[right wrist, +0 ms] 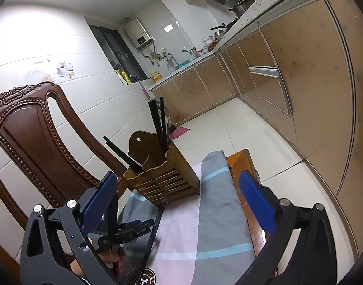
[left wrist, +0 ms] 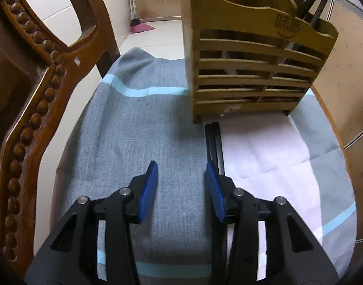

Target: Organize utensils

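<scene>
Right now I see the carved brown wooden chair [right wrist: 36, 137] behind the slatted bamboo utensil holder [left wrist: 250, 71], which stands on the grey striped cloth [left wrist: 143, 128]. Below the holder, my left gripper [left wrist: 181, 175] is partly parted, empty, with black chopsticks [left wrist: 214, 142] lying just beside one pad; my right gripper [right wrist: 179, 185] gapes wide, empty.

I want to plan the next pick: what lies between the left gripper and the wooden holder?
A pair of black chopsticks lying on the grey cloth, as the left wrist view shows.
</scene>
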`<state>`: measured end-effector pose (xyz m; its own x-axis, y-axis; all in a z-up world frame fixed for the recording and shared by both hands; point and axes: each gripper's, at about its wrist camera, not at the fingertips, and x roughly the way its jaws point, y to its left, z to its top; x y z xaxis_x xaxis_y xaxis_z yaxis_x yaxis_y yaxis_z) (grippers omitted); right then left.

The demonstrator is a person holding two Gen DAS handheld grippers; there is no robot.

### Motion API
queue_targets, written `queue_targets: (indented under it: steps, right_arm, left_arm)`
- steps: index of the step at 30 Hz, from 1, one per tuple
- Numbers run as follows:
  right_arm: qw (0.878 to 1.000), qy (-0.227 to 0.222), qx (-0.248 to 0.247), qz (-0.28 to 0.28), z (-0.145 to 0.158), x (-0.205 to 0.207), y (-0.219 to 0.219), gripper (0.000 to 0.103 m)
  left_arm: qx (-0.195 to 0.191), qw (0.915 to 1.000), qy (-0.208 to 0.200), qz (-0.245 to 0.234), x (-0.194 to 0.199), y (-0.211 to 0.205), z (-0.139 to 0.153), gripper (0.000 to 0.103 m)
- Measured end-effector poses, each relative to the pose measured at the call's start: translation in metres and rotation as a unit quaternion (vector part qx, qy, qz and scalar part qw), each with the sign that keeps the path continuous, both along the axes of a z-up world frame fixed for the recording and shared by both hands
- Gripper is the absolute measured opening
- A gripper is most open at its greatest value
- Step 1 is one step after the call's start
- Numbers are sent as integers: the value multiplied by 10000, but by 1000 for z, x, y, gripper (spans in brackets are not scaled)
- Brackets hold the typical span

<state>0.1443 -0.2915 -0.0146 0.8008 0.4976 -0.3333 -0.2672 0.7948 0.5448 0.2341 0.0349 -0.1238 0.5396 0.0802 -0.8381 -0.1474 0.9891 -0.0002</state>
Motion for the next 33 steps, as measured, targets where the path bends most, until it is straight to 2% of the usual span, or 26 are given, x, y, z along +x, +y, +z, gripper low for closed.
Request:
queue_targets:
  steps: [6, 13, 16, 21, 22, 24, 26, 29, 33]
  right_arm:
    - [10000, 38, 0, 21, -1, 2, 2, 100]
    - [10000, 23, -17, 11, -2, 2, 1, 100]
    - [10000, 41, -3, 12, -2, 2, 1, 100]
    - [10000, 55, 4, 32, -2, 3, 1, 100]
    - [10000, 50, -2, 34, -2, 3, 1, 100]
    - [10000, 54, -5, 38, -2, 3, 2, 100]
    - [10000, 80, 3, 39, -3, 4, 1, 100]
    - [9999, 111, -12, 54, -5, 6, 2, 100]
    - [9998, 157, -52, 103, -6, 8, 4, 100]
  left_arm:
    - [-30, 9999, -60, -81, 7, -7, 8, 42]
    - [266, 9996, 99, -97, 20, -14, 5, 42]
    - [208, 9993, 258, -161, 30, -16, 0, 44]
    - [187, 9994, 286, -48, 48, -16, 0, 43]
    - [196, 9994, 296, -47, 54, -16, 0, 41]
    - [183, 9993, 316, -106, 60, -17, 0, 30]
    - [104, 9990, 373, -220, 69, -23, 1, 8]
    - [194, 9988, 380, -252, 72, -27, 1, 7]
    - [-49, 9992, 321, -238, 63, -19, 7, 6]
